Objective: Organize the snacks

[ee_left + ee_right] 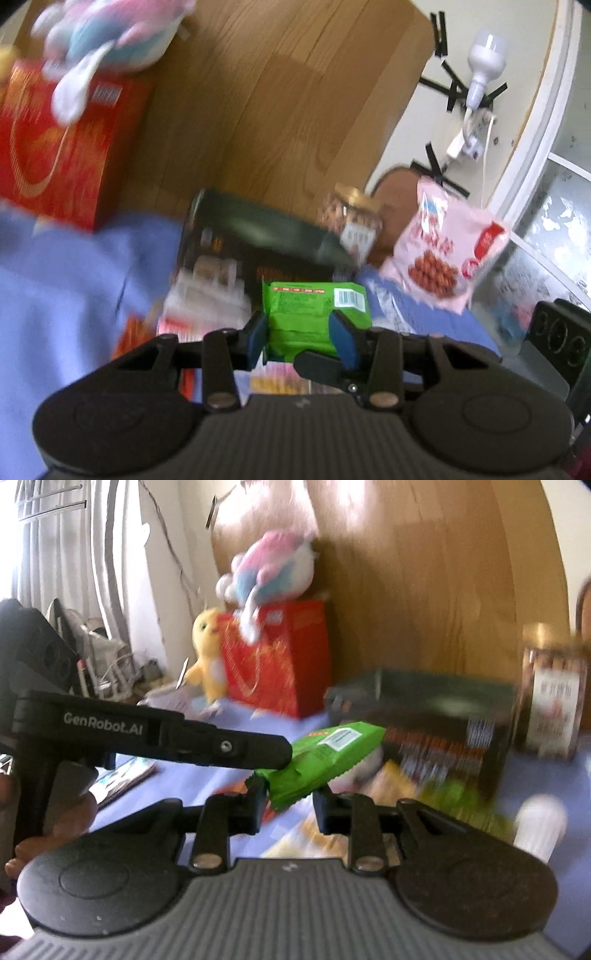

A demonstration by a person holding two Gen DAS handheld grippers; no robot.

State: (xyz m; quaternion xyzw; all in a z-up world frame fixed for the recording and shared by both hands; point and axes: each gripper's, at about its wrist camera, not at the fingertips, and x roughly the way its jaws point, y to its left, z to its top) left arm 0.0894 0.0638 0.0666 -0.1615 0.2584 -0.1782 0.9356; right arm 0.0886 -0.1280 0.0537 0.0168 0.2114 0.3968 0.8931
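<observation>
A green snack packet (314,306) hangs above the blue cloth, held from two sides. My left gripper (299,328) is shut on it, its blue pads pressing both flanks. In the right wrist view the same green packet (332,753) lies tilted, its lower corner pinched in my right gripper (290,805), which is shut on it. A finger of the left gripper (258,749) reaches in from the left and rests on the packet's top. A black finger of the right gripper (321,363) shows just below the packet. Both views are motion-blurred.
A dark open box (424,709) with snacks stands behind, a nut jar (554,709) to its right. A pink snack bag (443,254) leans at right. A red box (280,661) with plush toys stands at left. Loose packets (207,306) lie on the blue cloth (66,280).
</observation>
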